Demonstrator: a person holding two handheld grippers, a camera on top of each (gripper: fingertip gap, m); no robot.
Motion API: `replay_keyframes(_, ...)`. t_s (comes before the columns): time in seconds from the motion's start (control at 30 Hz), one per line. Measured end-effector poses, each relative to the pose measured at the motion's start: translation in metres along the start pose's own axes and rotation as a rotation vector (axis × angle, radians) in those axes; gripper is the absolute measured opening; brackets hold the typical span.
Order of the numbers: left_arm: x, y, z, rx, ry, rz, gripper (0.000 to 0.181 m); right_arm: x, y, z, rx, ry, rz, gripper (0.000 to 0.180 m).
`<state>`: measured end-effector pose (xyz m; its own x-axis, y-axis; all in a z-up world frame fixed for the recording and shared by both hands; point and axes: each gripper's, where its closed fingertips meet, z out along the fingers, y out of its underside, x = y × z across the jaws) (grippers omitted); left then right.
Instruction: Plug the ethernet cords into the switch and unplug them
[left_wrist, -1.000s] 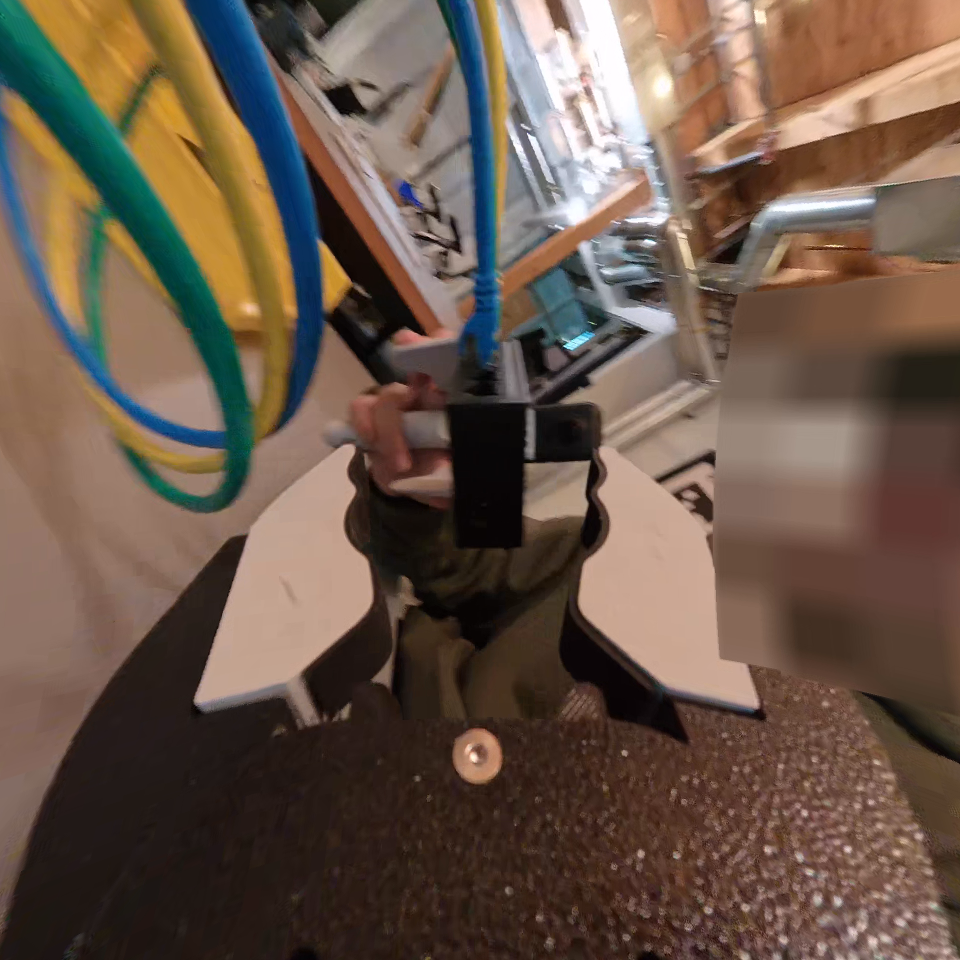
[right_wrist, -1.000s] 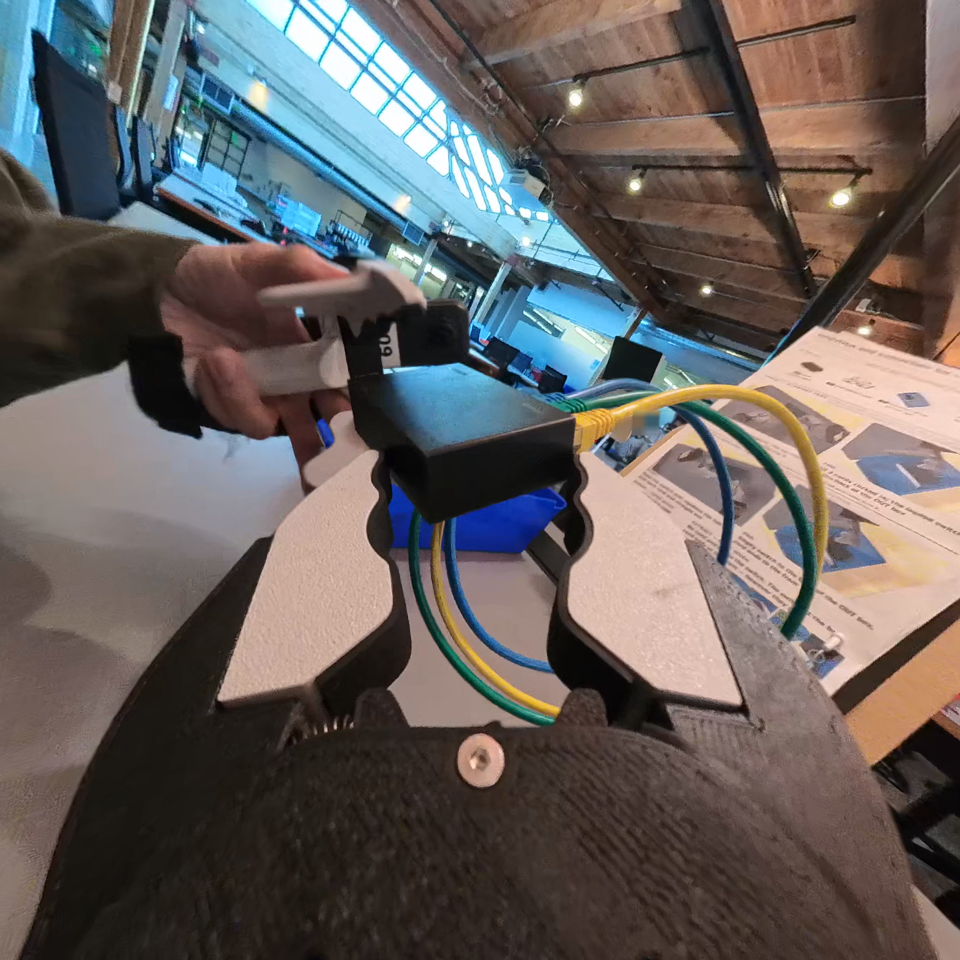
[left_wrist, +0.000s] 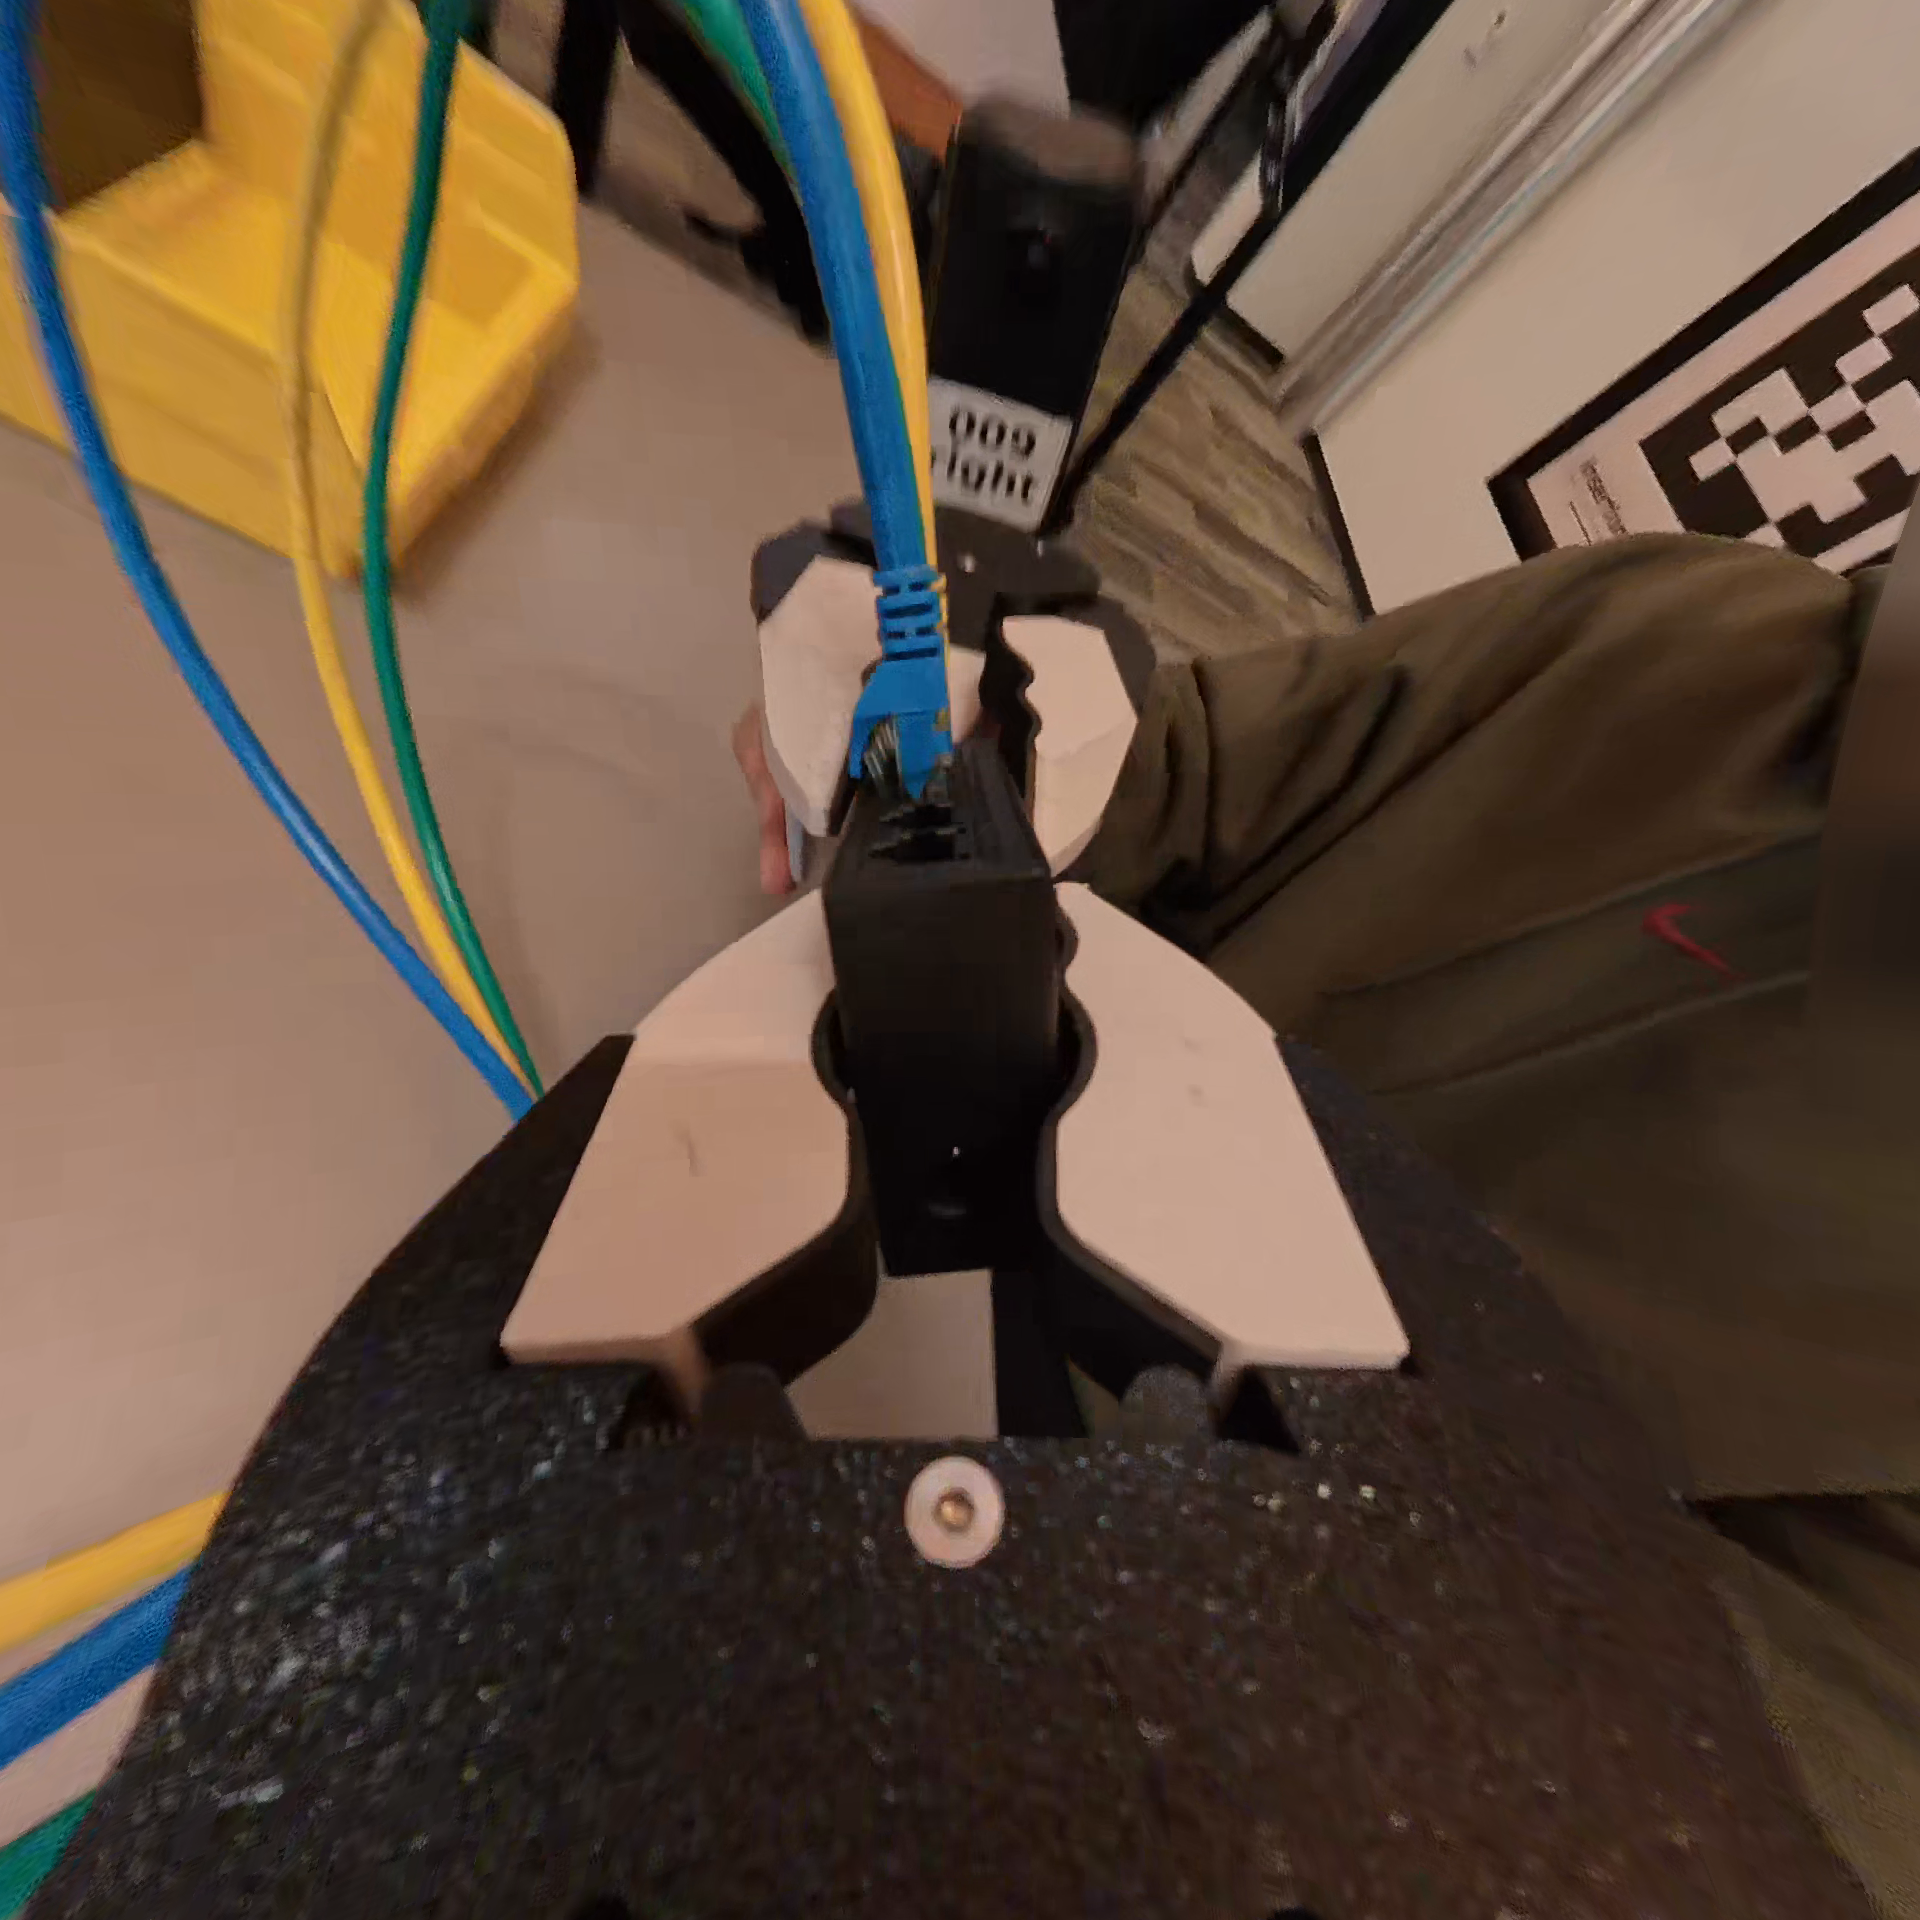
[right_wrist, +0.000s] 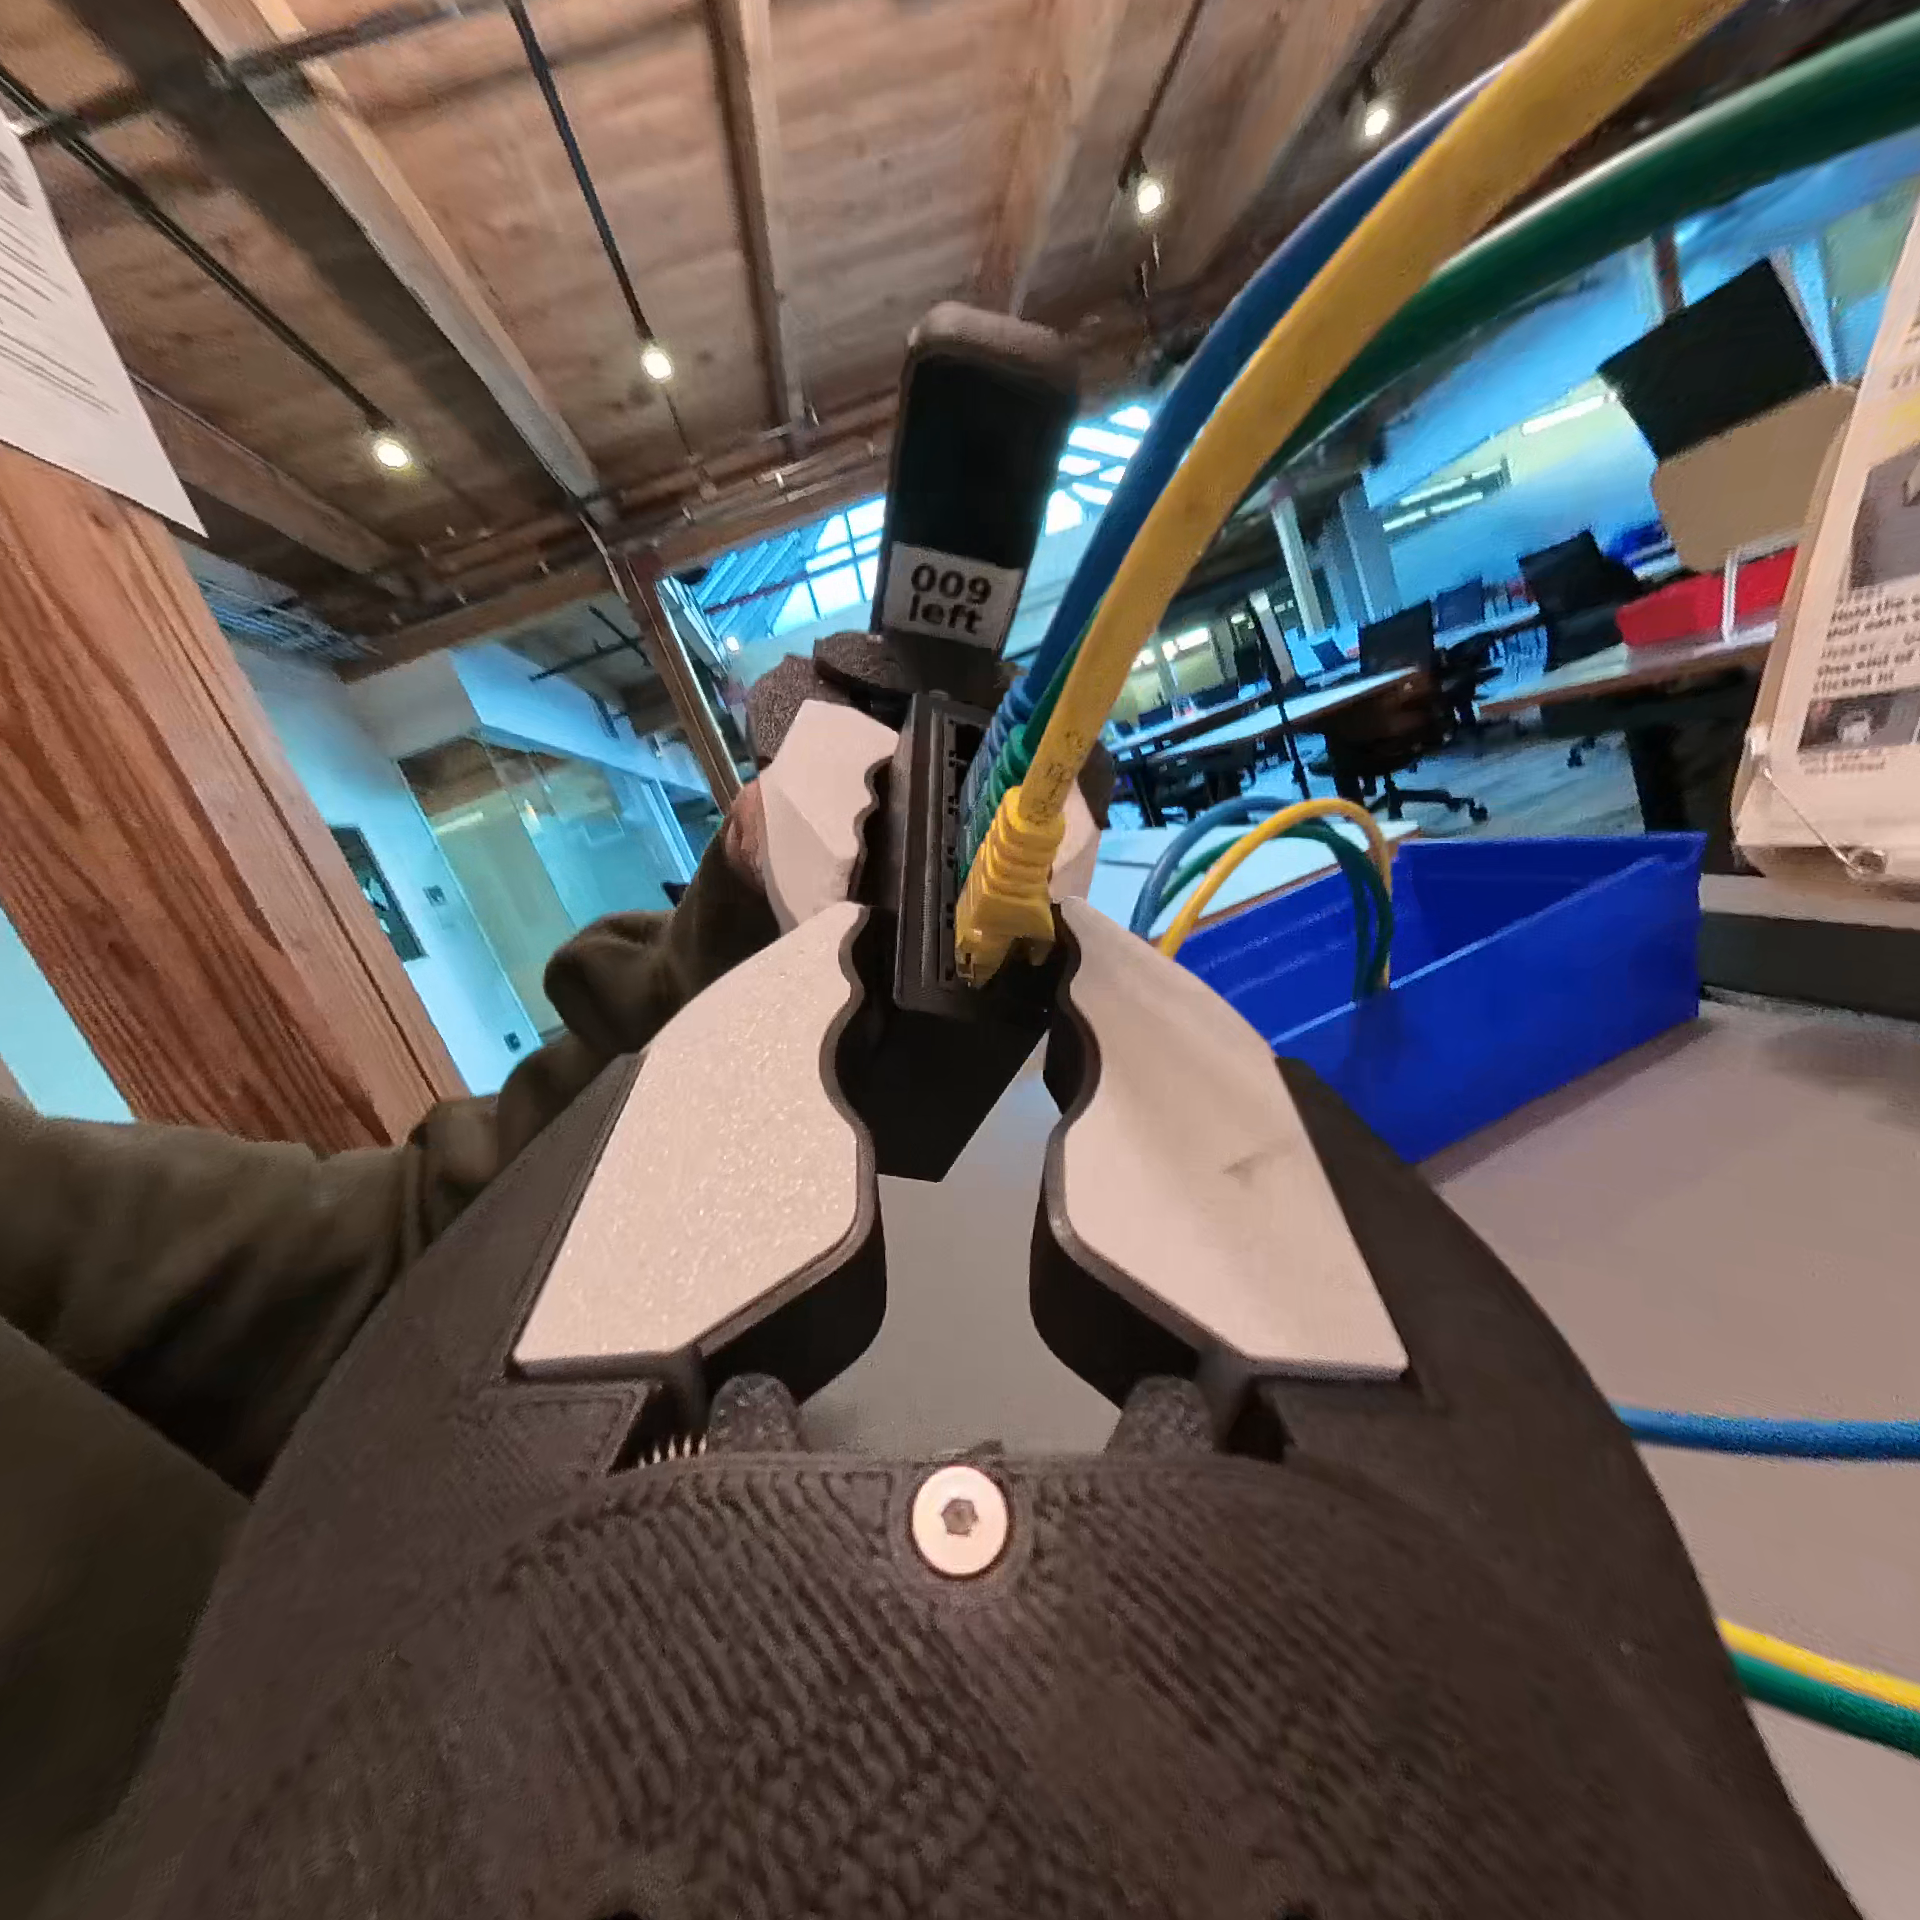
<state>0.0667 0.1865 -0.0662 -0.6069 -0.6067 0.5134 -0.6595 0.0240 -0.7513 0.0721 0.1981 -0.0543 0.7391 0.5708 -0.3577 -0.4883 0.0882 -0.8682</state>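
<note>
Left hand-held gripper (left_wrist: 951, 935) clamping switch (left_wrist: 940, 997), cords plugged

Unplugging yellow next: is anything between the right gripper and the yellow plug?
Nothing visible. The yellow plug sits right beside the right gripper, but that gripper is clamped on the switch and would likely need to release first.

The switch (left_wrist: 940, 997) is black. Blue (left_wrist: 883, 416), yellow (right_wrist: 1195, 499) and green (right_wrist: 1558, 239) cords run from it. The tongs (left_wrist: 948, 925) have pale pads on speckled black bodies. A yellow bin (left_wrist: 312, 312), somewhat blurred; a blue bin (right_wrist: 1507, 997) on the grey bench (right_wrist: 1662, 1247).
</note>
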Motion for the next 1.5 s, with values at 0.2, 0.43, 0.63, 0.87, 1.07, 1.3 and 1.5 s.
replay_keyframes(0.2, -0.005, -0.041, -0.093, 0.463, -0.359, 0.159, 0.055, -0.002, -0.024, 0.002, 0.041, -0.089, 0.098, 0.031)
replay_keyframes(0.43, -0.054, 0.024, -0.179, 0.693, -0.838, 0.076, 0.069, 0.001, -0.043, 0.068, -0.099, -0.158, 0.051, 0.031)
replay_keyframes(0.63, -0.096, 0.096, -0.151, 0.679, -0.884, -0.055, 0.074, -0.034, -0.089, 0.150, -0.115, -0.319, 0.022, 0.030)
replay_keyframes(0.87, -0.100, 0.122, -0.142, 0.796, -0.853, -0.077, 0.075, -0.084, -0.173, 0.206, 0.073, -0.476, 0.091, 0.030)
replay_keyframes(1.07, -0.070, 0.116, -0.149, 0.750, -0.971, 0.091, 0.078, -0.048, -0.161, 0.175, 0.094, -0.151, -0.046, 0.028)
replay_keyframes(1.3, -0.039, 0.069, -0.121, 0.863, -0.890, 0.186, 0.085, 0.016, -0.035, 0.093, 0.058, 0.092, 0.162, 0.028)
replay_keyframes(1.5, -0.032, 0.052, -0.067, 0.990, -0.255, -0.170, 0.065, 0.033, 0.034, 0.047, 0.136, 0.234, 0.322, 0.028)
